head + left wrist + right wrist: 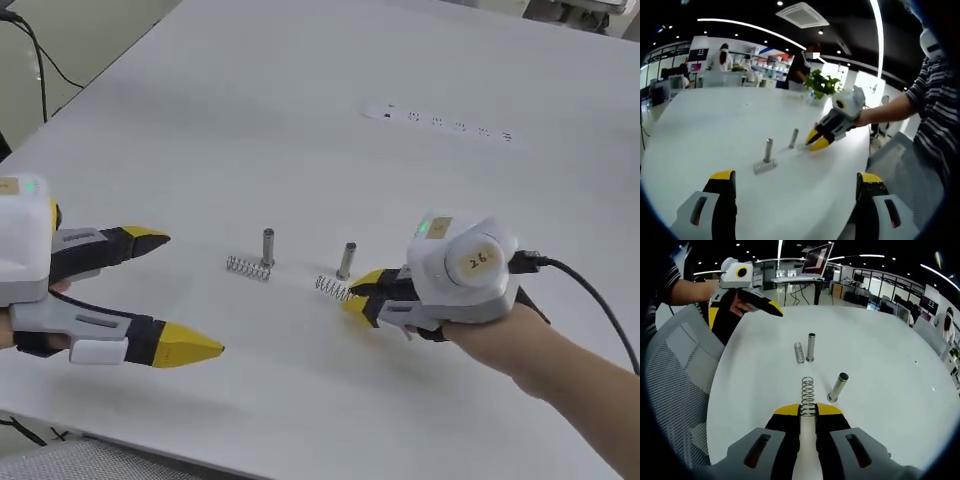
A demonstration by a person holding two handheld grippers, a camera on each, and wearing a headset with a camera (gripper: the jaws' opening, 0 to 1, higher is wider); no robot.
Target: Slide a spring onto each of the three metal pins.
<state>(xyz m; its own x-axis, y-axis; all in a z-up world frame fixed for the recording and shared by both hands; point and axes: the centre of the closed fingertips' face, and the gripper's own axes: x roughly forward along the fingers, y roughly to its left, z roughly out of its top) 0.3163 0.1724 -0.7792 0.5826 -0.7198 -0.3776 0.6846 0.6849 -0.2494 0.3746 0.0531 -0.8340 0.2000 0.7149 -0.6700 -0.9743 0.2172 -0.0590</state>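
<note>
Right gripper [360, 292] held low beside a pin [346, 260], jaws pinched on a spring [331, 288], left gripper [183, 293] held level well away from that pin, jaws wide.

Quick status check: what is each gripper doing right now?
Left gripper: open, holding nothing.
Right gripper: shut on the near end of a spring.

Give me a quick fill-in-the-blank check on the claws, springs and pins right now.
The right claw is shut on one end of a ____.
The left claw is ____, holding nothing.
____ metal pins stand upright on the table.
Missing words: spring; open; two.
</note>
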